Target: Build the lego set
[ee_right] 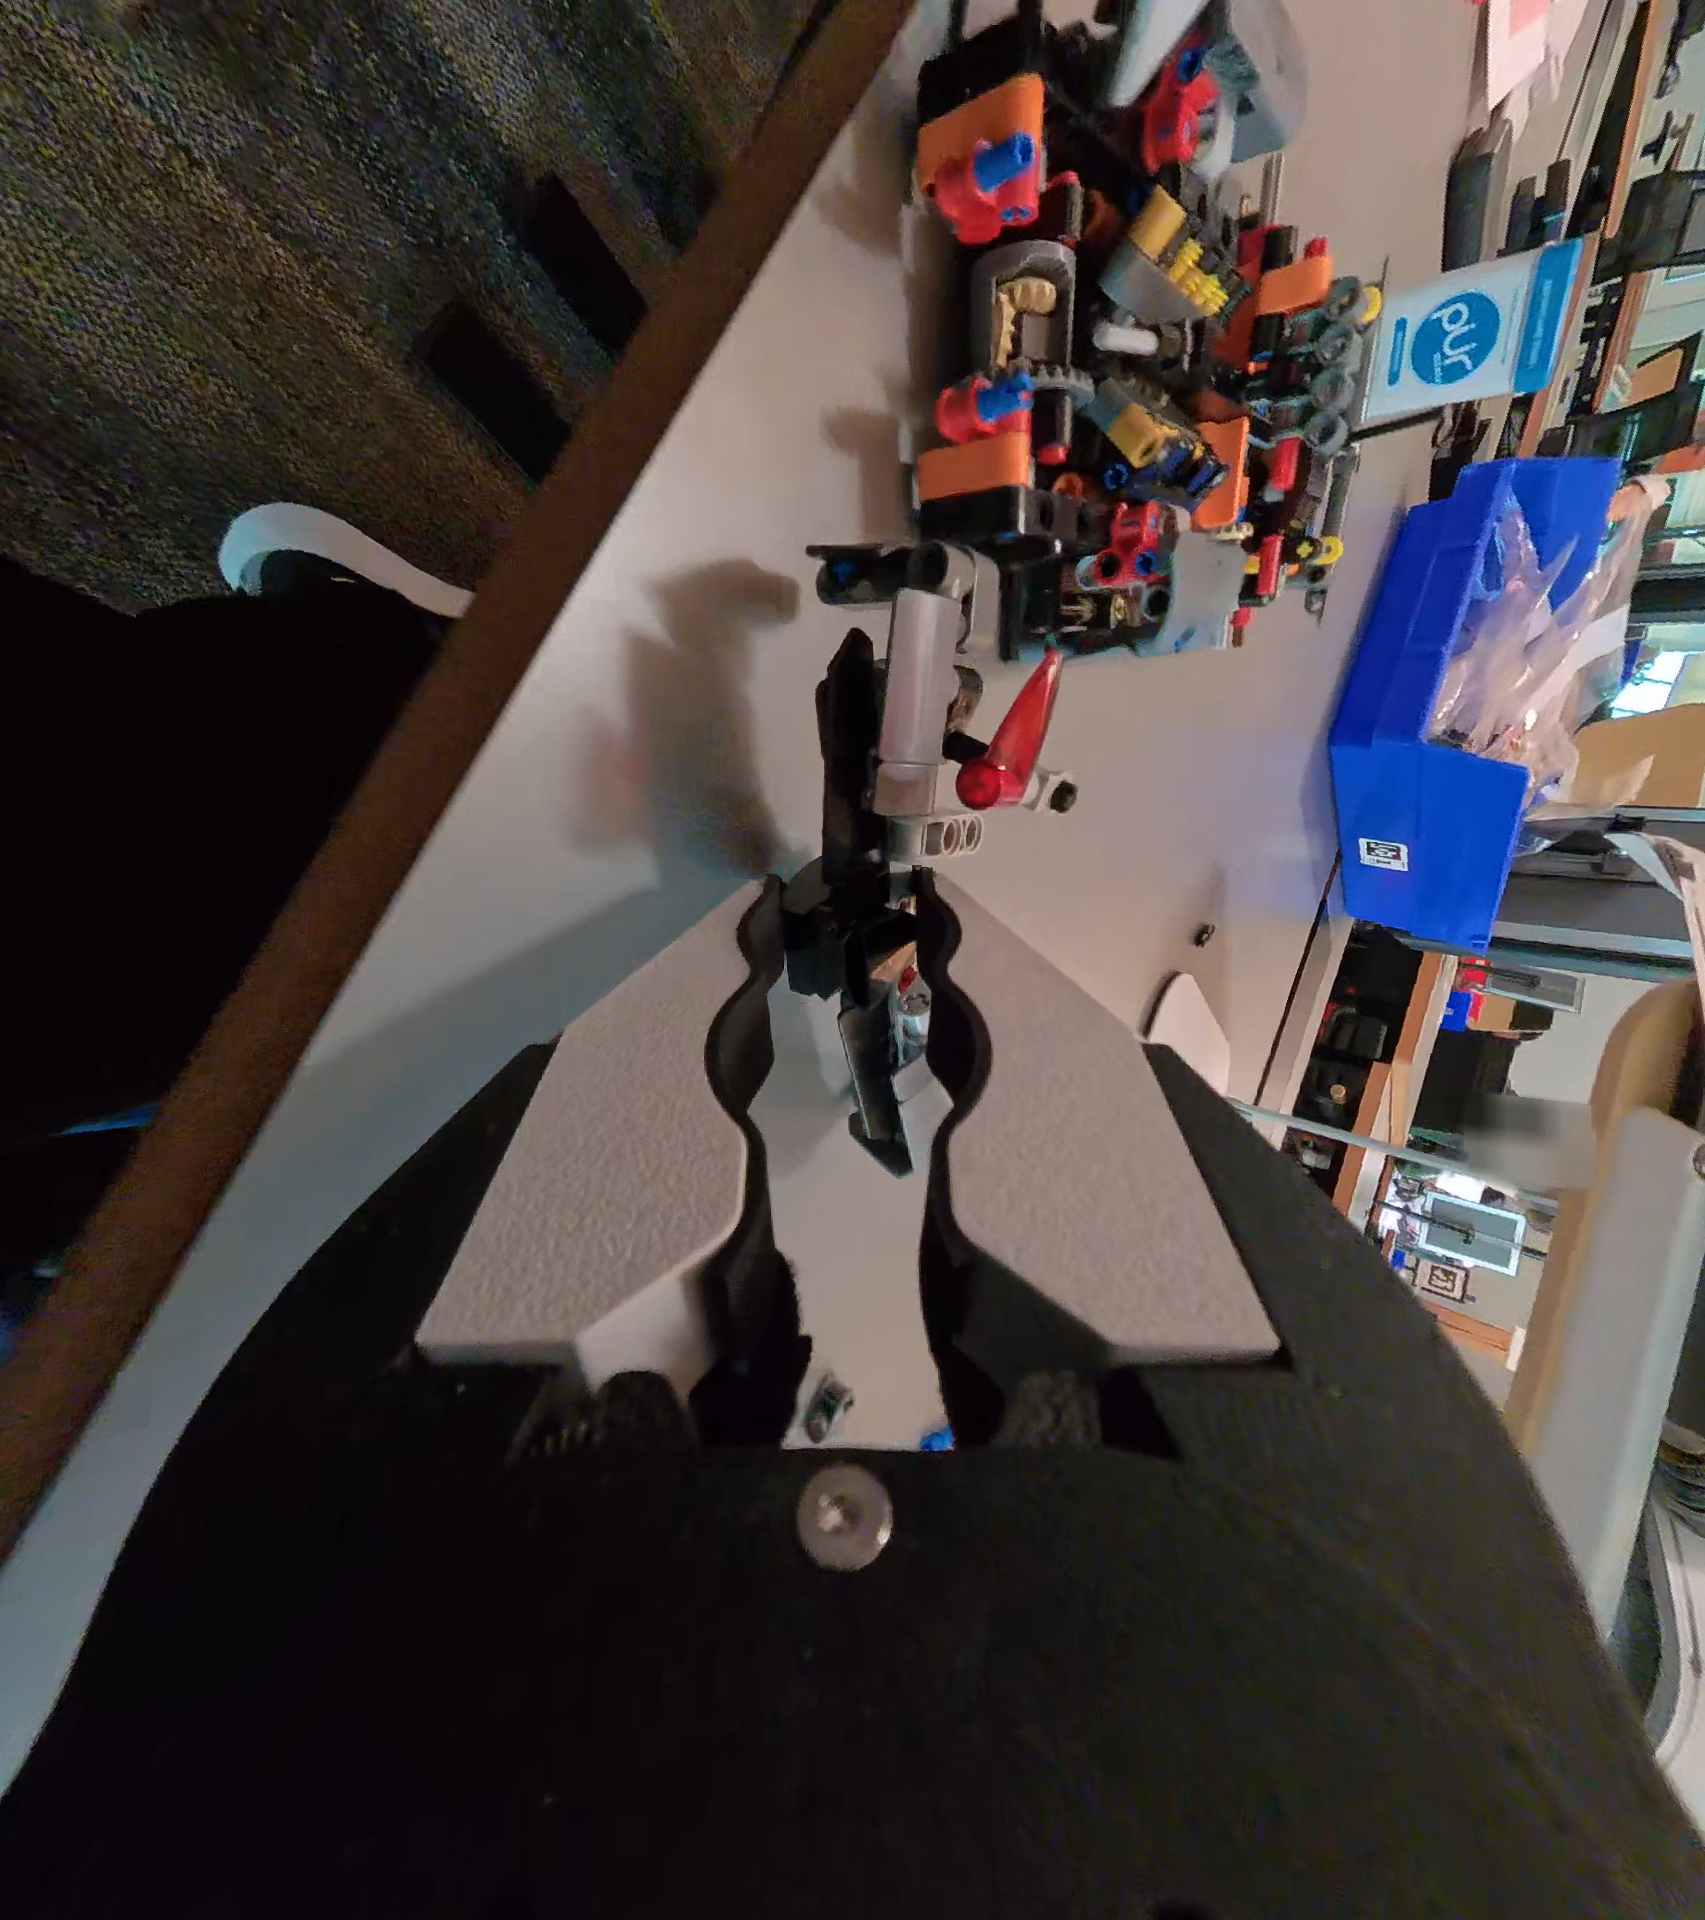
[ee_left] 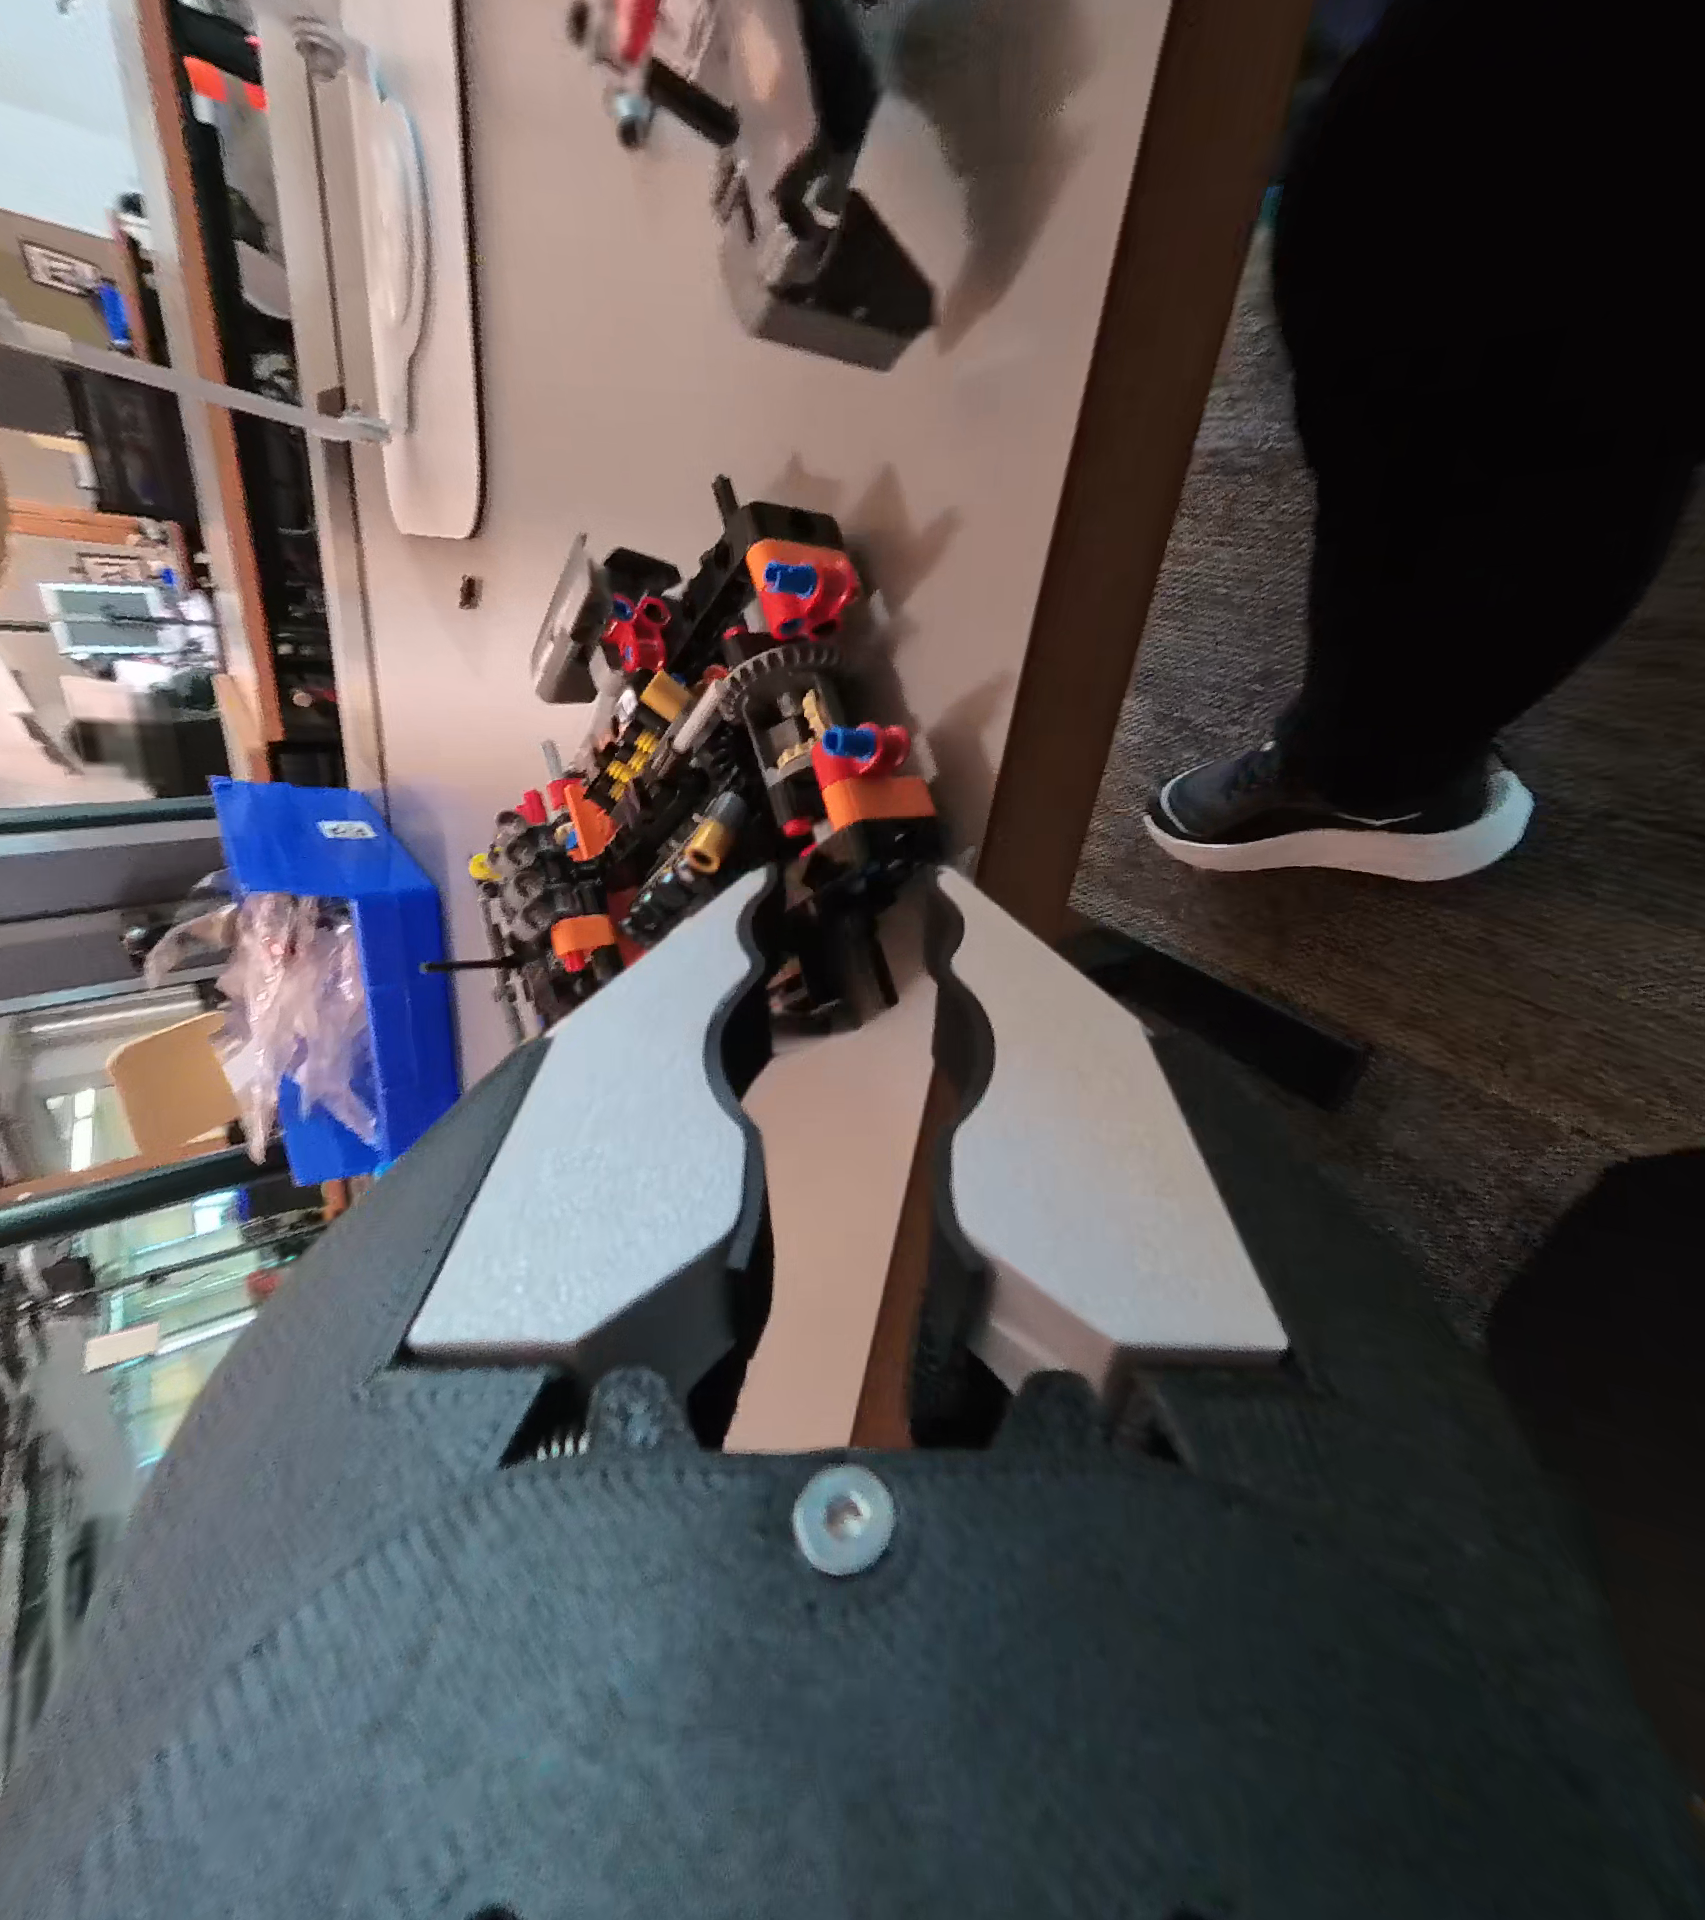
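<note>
Here the left claw [ee_left: 853, 894] grips the lego chassis [ee_left: 713, 758]; the right claw [ee_right: 848, 904] clamps a subassembly [ee_right: 915, 727].

- The left gripper's [ee_left: 853, 894] pale grey fingers [ee_left: 619, 1132] look like matt, finely grained plastic; its black body shows ribbed printed layers and a shiny metal screw [ee_left: 843, 1519].
- The multicoloured plastic lego chassis [ee_left: 723, 748] looks smooth and glossy.
- The smooth, matt pale table top [ee_left: 640, 395] has a brown wood-look edge [ee_left: 1128, 468].
- The grey-brown floor carpet [ee_left: 1450, 987] looks rough and woven.
- The blue plastic bin [ee_right: 1430, 748] is glossy and holds crinkled clear plastic bags [ee_right: 1523, 665].
- The translucent red plastic cone [ee_right: 1019, 743] gleams.
</note>
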Available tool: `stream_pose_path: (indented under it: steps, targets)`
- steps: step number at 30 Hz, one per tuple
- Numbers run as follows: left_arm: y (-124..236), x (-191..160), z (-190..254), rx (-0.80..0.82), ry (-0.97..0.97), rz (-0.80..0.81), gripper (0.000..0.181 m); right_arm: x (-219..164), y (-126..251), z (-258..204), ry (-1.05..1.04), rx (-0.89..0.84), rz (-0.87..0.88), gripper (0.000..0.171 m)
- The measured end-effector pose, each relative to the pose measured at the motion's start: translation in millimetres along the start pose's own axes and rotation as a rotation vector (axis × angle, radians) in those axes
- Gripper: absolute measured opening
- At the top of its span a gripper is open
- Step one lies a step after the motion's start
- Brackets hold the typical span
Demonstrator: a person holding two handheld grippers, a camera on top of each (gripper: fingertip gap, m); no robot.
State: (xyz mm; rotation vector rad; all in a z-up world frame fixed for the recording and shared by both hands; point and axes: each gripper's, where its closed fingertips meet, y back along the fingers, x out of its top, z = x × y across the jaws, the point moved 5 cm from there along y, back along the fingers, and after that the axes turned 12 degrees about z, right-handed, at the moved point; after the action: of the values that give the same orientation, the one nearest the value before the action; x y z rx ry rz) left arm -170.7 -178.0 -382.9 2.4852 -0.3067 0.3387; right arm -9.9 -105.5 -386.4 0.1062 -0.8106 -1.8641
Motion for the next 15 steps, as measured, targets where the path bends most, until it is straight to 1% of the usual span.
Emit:
stream_pose_path:
  steps: [3, 5, 8, 11, 15]
  targets:
    - [6, 6, 2, 0.059, 0.016, 0.025, 0.034, 8, 1, -5, 0.009, -0.007, -0.007, 0.022]
    - [8, 13, 6, 0.092, 0.002, 0.05, 0.035, 12, 1, -7, 0.003, -0.014, -0.008, 0.022]
    - [1, 16, 12, 0.108, -0.027, 0.011, 0.036, 15, 0, -7, 0.007, -0.02, -0.015, 0.022]
    - [-8, 9, 18, 0.11, -0.028, -0.026, 0.038, 17, -1, -8, 0.011, -0.024, -0.02, 0.022]
    - [-3, 6, 18, 0.151, -0.042, -0.043, 0.029, 18, -1, -9, 0.02, -0.03, -0.023, 0.022]
